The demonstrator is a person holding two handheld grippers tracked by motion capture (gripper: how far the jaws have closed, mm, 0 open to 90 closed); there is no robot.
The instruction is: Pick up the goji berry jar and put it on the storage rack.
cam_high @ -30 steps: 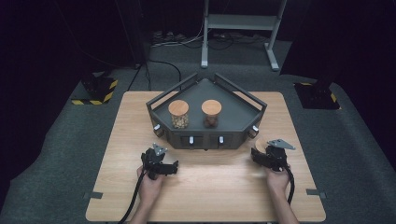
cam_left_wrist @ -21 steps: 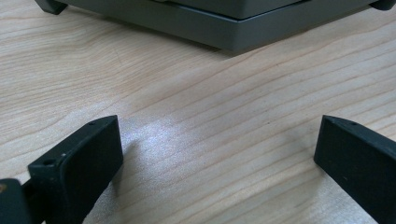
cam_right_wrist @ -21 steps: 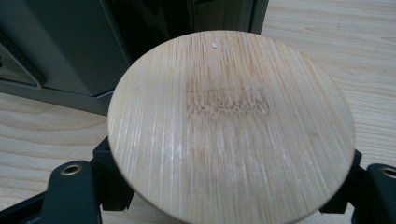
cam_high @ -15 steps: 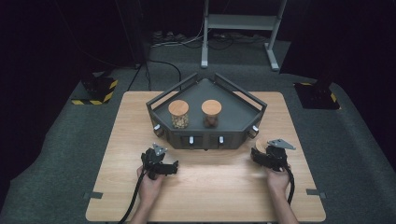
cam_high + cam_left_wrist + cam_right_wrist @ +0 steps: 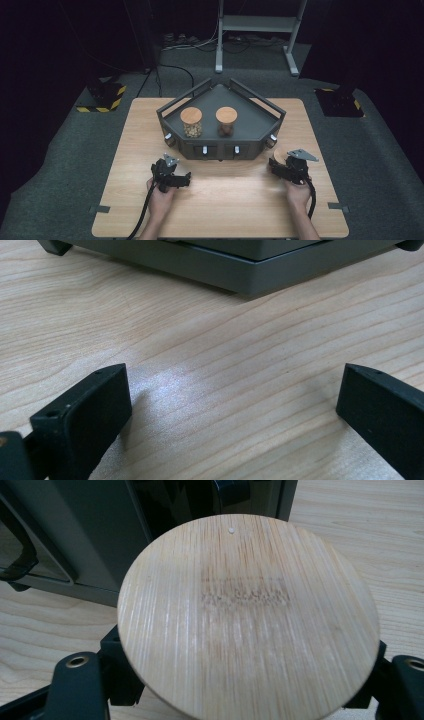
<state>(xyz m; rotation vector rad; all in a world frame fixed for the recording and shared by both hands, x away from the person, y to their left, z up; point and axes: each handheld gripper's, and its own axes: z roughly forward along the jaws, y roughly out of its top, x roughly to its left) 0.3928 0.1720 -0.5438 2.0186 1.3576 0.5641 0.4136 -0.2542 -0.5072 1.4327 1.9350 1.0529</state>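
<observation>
Your forearms come in bare, no sleeves in sight. Each hand-held gripper is black: the left hand-held gripper (image 5: pixel 171 175) shows blocky matte jaws with small screw holes, the right hand-held gripper (image 5: pixel 286 169) brass-ringed holes. A grey three-cornered plate tops each, and a thick black cable trails back from each.

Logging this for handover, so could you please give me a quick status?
Left tool open, empty. Right tool shut on wooden lid. Tray close ahead.

Lab-like test room: dark walls, grey carpet (image 5: pixel 65 165), hazard-striped stand bases (image 5: pixel 102 95), loose floor cables (image 5: pixel 175 72).
</observation>
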